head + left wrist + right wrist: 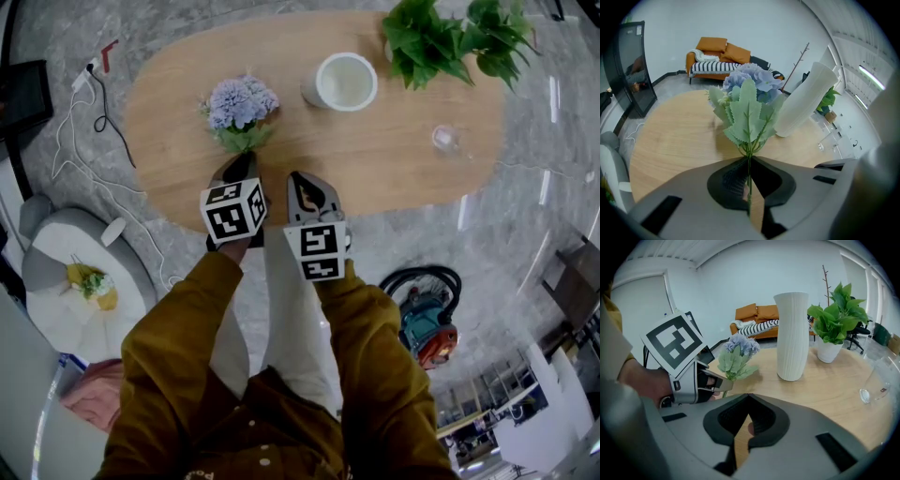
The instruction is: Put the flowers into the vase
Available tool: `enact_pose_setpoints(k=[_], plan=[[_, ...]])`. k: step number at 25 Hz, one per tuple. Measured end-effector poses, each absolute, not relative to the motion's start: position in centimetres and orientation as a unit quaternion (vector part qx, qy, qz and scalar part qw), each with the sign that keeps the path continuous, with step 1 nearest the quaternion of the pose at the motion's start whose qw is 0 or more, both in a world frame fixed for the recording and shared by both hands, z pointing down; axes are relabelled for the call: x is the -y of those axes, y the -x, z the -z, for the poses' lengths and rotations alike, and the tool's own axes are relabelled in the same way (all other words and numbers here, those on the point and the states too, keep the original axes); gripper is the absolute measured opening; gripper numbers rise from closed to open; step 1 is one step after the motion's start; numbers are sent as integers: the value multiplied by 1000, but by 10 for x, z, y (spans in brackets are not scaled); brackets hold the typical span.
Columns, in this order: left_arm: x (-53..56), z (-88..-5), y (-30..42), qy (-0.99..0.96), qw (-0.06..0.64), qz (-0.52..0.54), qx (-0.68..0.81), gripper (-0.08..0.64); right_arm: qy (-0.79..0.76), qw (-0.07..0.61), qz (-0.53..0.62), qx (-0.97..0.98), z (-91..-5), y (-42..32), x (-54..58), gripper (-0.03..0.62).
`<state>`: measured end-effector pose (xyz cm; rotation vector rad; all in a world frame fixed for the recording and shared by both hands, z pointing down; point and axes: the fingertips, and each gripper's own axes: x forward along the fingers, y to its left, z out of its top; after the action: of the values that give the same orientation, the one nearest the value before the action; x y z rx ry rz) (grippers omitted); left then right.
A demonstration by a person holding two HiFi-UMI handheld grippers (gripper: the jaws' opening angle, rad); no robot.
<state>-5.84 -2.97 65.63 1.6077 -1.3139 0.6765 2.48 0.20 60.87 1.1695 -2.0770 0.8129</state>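
Note:
A bunch of pale blue flowers with green leaves is held up over the oval wooden table. My left gripper is shut on its thin green stem; the blooms stand above the jaws. The tall white ribbed vase stands upright to the right of the flowers, farther back on the table. It also shows as the vase in the right gripper view and the vase in the left gripper view. My right gripper hovers at the table's near edge with its jaws closed on nothing.
A potted green plant stands at the table's far right. A small clear glass sits right of the vase. Cables lie on the floor to the left, a grey chair below them. A vacuum cleaner sits at the lower right.

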Motion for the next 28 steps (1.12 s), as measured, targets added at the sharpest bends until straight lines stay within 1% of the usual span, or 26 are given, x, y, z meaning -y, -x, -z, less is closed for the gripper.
enact_pose_setpoints(k=[10,19,28], plan=[[47,-618,68,-685,431,-228,542,23,-445,302,-299,788,-594,-20,-1,5],[67,-576,71,-721,388,-191,542,23,-448,293,-294,792,-575,-19,-2,5],[75,-551,73,-738,363,-173,541,23,-453,284,-290,793,-562,-18,-1,3]])
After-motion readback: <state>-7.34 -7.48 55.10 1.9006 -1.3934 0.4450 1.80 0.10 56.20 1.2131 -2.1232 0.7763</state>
